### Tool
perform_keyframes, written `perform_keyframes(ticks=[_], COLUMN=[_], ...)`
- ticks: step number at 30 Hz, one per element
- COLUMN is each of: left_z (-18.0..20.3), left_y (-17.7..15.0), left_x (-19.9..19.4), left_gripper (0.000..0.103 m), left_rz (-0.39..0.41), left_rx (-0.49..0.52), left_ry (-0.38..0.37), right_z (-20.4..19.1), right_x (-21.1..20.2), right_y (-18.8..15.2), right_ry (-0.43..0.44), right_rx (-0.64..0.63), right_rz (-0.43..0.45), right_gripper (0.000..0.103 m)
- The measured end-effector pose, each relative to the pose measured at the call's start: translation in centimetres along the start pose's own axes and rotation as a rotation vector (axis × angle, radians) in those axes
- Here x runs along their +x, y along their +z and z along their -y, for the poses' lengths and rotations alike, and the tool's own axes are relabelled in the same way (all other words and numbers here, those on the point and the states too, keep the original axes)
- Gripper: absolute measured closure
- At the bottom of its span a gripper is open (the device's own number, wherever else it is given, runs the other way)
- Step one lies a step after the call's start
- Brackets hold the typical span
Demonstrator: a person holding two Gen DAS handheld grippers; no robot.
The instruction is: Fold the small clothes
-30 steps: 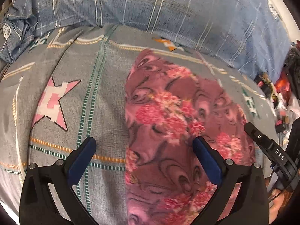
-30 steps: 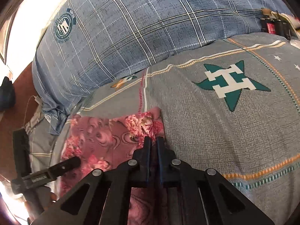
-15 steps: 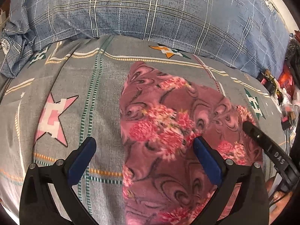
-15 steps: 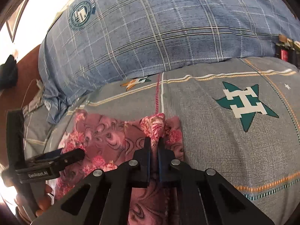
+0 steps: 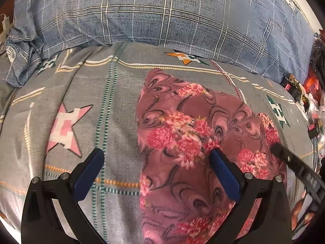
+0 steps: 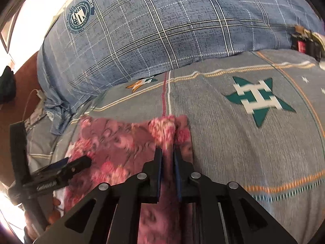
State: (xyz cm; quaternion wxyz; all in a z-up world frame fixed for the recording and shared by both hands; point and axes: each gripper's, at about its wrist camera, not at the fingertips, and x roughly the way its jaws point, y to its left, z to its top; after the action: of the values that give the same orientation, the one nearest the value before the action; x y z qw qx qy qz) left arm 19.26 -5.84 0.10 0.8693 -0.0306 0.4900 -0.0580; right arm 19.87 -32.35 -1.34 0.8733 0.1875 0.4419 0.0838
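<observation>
The right gripper (image 6: 167, 158), clamped on the cloth (image 5: 193, 142), has pulled it flatter (left gripper (image 5: 156, 162) wide), readying a fold.

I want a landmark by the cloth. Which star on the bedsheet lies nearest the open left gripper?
The pink star, just beyond the left gripper; the orange star and green star lie farther off.

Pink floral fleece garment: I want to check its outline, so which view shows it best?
Left wrist view: the pink floral fleece garment lies spread and sharp. Right wrist view shows it blurred, partly hidden behind the right gripper.
</observation>
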Motion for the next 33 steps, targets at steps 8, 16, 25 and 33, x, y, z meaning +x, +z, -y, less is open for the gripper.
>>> perform_keyframes(ticks=[8,16,25,33], left_z=[-0.9,-0.7,0.0,-1.4], left_y=[-1.6,-3.2,-4.6,-6.3], left_x=[-3.4,-6.5,-8.7,-4.9], left_gripper=[0.0,0.0,0.0,0.0], left_rz=[0.087,0.173,0.227,-0.013], left_rx=[0.002,0.06,0.106,0.055], left_ry=[0.053,0.126,0.156,-0.035], right_z=[-0.3,-0.7,-0.3,-0.4], right_x=[-2.5,-3.5,-5.5,-4.8], right_y=[-4.0,-4.4,-5.1,-7.5], right_ry=[0.058,-0.02,0.022,0.033], right_rx=[-0.05,-0.096,-0.051,-0.08], right_rz=[-0.006,0.047,0.035,-0.031], right_gripper=[0.073,0.098,0.086,0.07])
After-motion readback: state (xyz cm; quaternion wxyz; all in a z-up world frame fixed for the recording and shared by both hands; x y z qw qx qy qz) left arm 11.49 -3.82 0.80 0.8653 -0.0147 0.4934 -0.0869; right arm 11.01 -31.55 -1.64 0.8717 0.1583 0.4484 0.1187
